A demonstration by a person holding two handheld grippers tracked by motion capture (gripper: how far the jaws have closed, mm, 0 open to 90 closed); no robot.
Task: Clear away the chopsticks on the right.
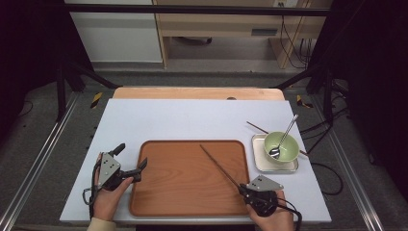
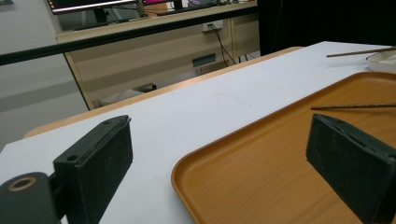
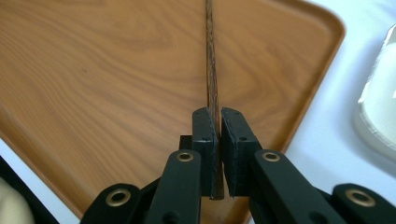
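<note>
While one chopstick is in hand: the job looks about half done
Right tongs [image 3: 219, 135]: clamped on a chopstick [image 1: 219, 165] over the tray [image 1: 159, 202]
Left tongs [image 1: 131, 162]: spread wide, empty, at the tray's left edge
Second chopstick [image 1: 257, 127]: on the surface behind the bowl [image 1: 288, 153]
Left to do: probably bringing that one over

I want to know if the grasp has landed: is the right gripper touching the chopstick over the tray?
Touching. The right gripper view shows the right gripper with both jaws pressed against the chopstick, no gap either side.
</note>
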